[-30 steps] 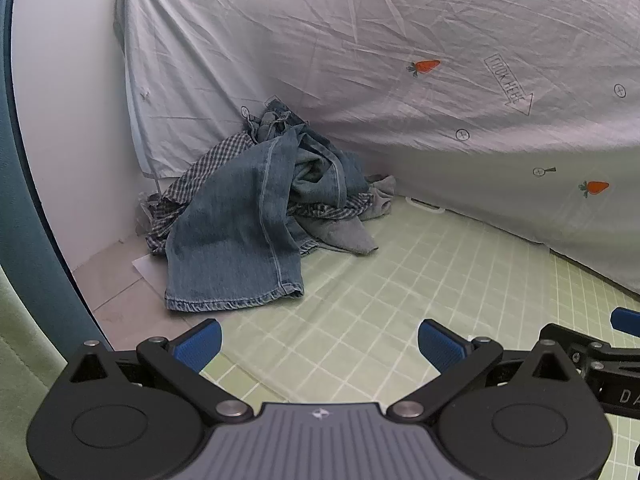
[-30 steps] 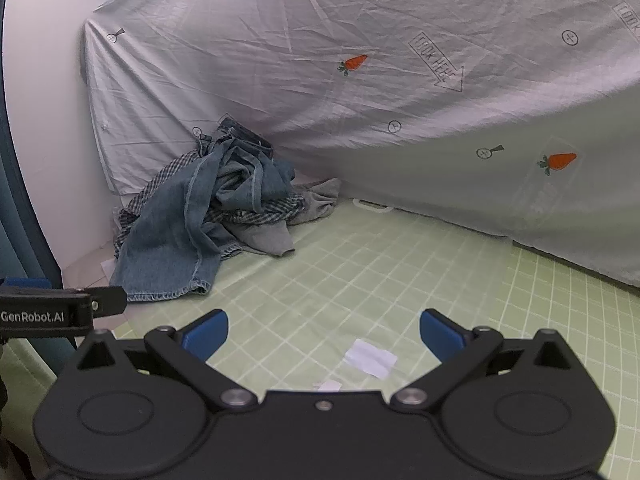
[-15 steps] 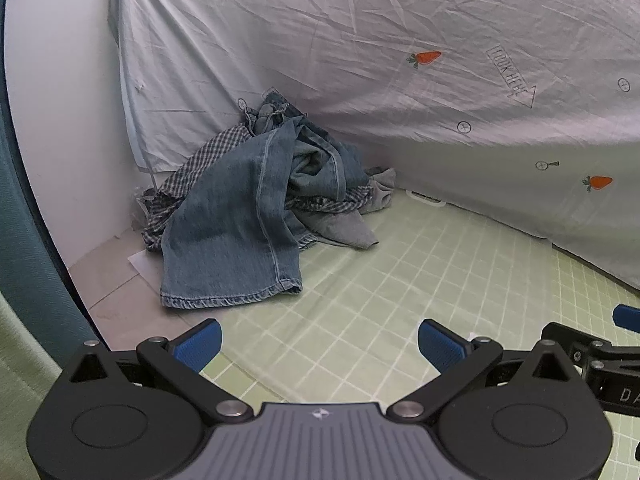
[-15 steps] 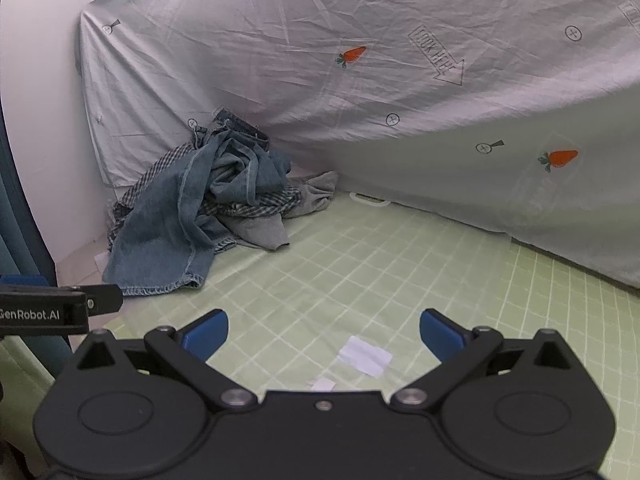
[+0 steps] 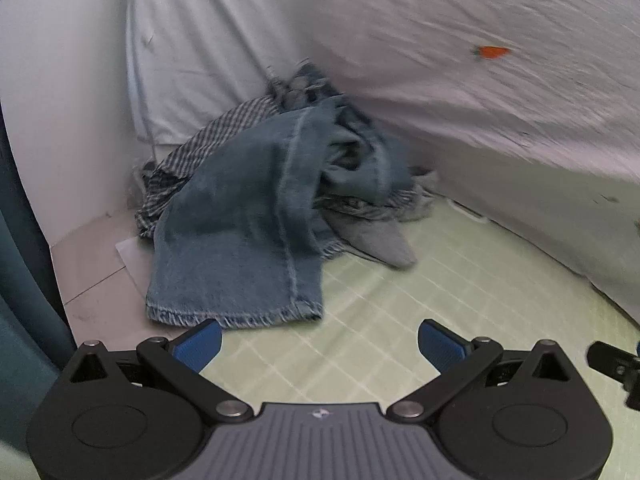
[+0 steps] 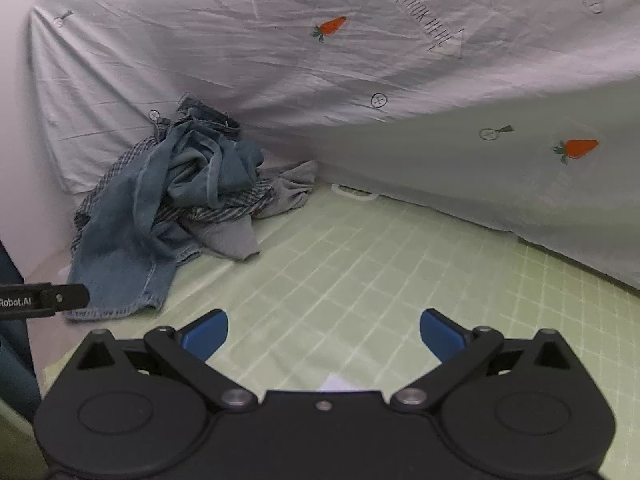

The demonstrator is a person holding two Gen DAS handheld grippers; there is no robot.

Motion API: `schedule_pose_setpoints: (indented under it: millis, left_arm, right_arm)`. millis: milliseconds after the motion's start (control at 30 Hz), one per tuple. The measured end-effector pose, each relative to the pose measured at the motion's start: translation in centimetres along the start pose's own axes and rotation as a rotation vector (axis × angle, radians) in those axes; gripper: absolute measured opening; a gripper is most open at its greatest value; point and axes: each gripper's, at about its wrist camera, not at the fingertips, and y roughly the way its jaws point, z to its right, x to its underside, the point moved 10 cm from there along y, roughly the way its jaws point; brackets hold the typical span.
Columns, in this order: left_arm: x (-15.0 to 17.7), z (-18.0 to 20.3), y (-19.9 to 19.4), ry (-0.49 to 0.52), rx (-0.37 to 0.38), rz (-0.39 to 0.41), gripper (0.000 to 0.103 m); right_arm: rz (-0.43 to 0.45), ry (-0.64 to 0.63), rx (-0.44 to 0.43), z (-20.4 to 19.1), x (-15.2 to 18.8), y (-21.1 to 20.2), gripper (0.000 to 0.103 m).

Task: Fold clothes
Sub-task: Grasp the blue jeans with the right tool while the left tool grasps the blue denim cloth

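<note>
Left wrist view first: the left gripper (image 5: 319, 338) has its blue fingers (image 5: 199, 343) spread wide with nothing between them, low over the pale green checked mat (image 5: 400, 320). Just ahead, the hem of a pair of jeans (image 5: 240, 264) lies close to the left fingertip, not touching. The jeans drape down from a pile of clothes (image 5: 288, 184) in the corner, tangled with a checked shirt (image 5: 224, 140) and a grey garment (image 5: 380, 240).

Over on the right wrist view, the right gripper (image 6: 323, 330) is equally wide and empty above the mat. A black bar reading "Robot.AI" (image 6: 40, 300) pokes in at left. Behind hangs a sheet (image 6: 360, 60) with carrots (image 6: 330, 26) and an arrow label (image 6: 434, 34), possibly "LOOK HERE".
</note>
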Motion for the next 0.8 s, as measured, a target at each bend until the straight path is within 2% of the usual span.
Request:
schedule_pose_setpoints:
  millis: [233, 400, 467, 533, 567, 600, 700, 800]
  left_arm:
    - [-4.0, -2.7, 7.3, -0.113, -0.017, -0.037, 0.103]
    - [-7.3, -3.1, 13.0, -0.175, -0.040, -0.038, 0.102]
    - [-8.5, -3.2, 15.3, -0.205, -0.048, -0.039, 0.101]
    - [-9.3, -3.2, 17.3, -0.235, -0.058, -0.043, 0.093]
    - [-9.6, -3.2, 18.2, -0.247, -0.059, -0.049, 0.087]
    - [-9.8, -3.2, 19.1, -0.258, -0.059, -0.056, 0.076]
    - [-10.4, -3.3, 20.9, -0.284, -0.058, -0.058, 0.058]
    - [-10.7, -3.3, 21.6, -0.281, -0.076, -0.045, 0.046]
  right_arm:
    - [-0.023, -0.036, -0.004, -1.5, -4.6, 7.3, 0.103]
    - [-0.048, -0.038, -0.061, -2.9, -8.5, 13.8, 0.102]
    - [-0.055, -0.032, -0.100, -3.8, -10.1, 16.7, 0.098]
    - [-0.061, -0.011, -0.149, -4.9, -11.4, 19.3, 0.092]
    - [-0.063, 0.001, -0.175, -5.4, -12.0, 20.6, 0.090]
    - [-0.065, 0.016, -0.205, -6.1, -12.6, 21.7, 0.085]
    - [-0.076, 0.075, -0.308, -8.3, -13.8, 24.7, 0.075]
    - [-0.093, 0.126, -0.403, -10.5, -14.9, 27.6, 0.074]
